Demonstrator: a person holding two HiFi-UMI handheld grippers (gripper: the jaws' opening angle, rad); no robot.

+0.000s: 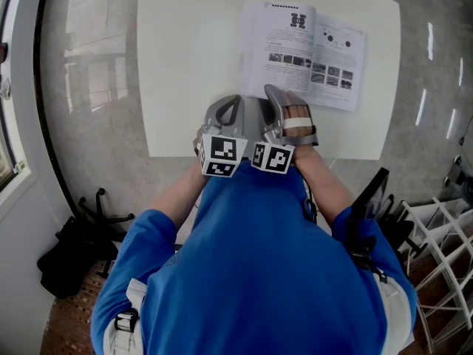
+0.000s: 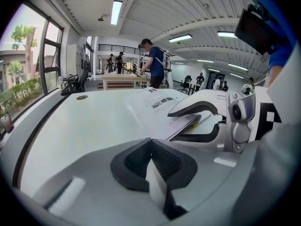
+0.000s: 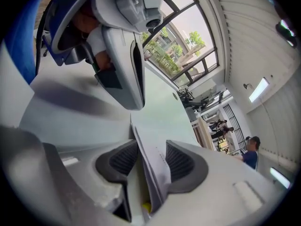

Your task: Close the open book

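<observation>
The open book (image 1: 303,50) lies spine pointing away; right gripper (image 3: 151,160) gapes around its pages, left gripper (image 2: 151,160) seemingly shut.

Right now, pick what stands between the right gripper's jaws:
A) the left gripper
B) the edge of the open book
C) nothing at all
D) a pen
B: in the right gripper view the book runs edge-on between the two dark pads of the right gripper, whose jaws stand apart on either side of its pages.

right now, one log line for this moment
right gripper: open, book pages between fingers | left gripper: shut, empty | book: open on table
</observation>
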